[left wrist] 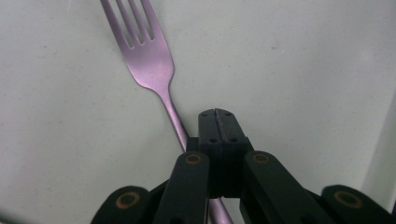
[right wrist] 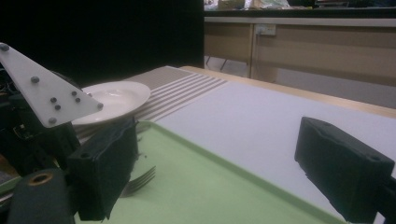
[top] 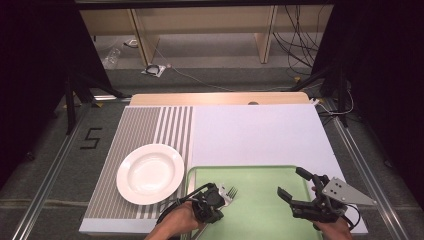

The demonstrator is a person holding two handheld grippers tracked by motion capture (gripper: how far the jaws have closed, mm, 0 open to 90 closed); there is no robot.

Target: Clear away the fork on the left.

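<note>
Metal fork [left wrist: 152, 60] handle hidden under closed left tongs [left wrist: 218, 122], seemingly gripped

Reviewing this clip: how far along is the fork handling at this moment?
Done: the left gripper has its jaws shut on the fork at the handle, as the left gripper view shows. In hand: the fork is over the green tray; whether it is lifted I cannot tell. Left: any move, perhaps to the white plate, has not happened. The right gripper waits open over the tray.

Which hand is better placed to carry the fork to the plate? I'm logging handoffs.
Left: its tongs are shut on the fork, and the plate lies on that side. The right tongs stand open and empty.
</note>
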